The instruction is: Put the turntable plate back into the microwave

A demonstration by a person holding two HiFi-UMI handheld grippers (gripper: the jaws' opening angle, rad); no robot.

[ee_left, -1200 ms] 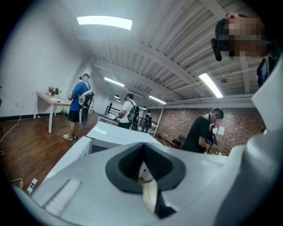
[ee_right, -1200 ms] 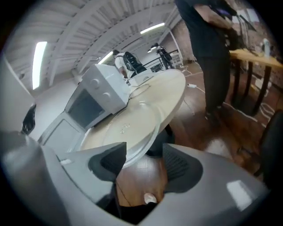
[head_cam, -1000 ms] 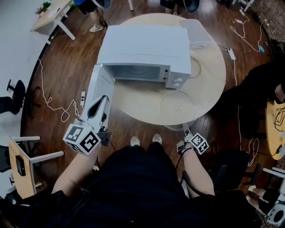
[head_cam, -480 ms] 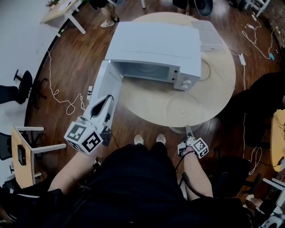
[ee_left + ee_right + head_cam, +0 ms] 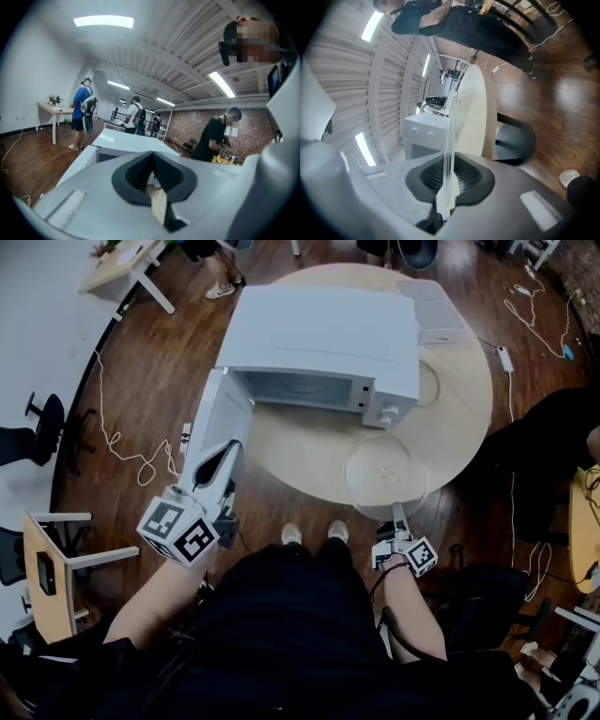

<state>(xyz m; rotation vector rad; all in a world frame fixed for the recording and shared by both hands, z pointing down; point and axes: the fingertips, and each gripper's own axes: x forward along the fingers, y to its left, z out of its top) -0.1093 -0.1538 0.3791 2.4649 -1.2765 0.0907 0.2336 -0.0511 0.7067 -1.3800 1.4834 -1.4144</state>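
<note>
The clear glass turntable plate (image 5: pixel 384 470) is at the near edge of the round table (image 5: pixel 300 451), in front of the white microwave (image 5: pixel 319 329). The microwave's door (image 5: pixel 217 423) hangs open to the left. My right gripper (image 5: pixel 398 517) is at the plate's near rim and its jaws are closing. In the right gripper view the plate's edge (image 5: pixel 451 140) runs between the pads of that gripper (image 5: pixel 449 176), pinched. My left gripper (image 5: pixel 214 460) hovers beside the open door; in the left gripper view its jaws (image 5: pixel 152 161) are shut on nothing, pointing at the microwave (image 5: pixel 124 140).
A white box (image 5: pixel 433 310) sits behind the microwave on the right, and a thin clear ring (image 5: pixel 427 385) lies beside it. A wooden chair (image 5: pixel 56 559) stands at the left and cables trail over the floor. A person in black (image 5: pixel 553 427) is at the right.
My right gripper's jaws have come together on the plate's near rim and the gripper has risen a little. The left gripper has stayed beside the door.
</note>
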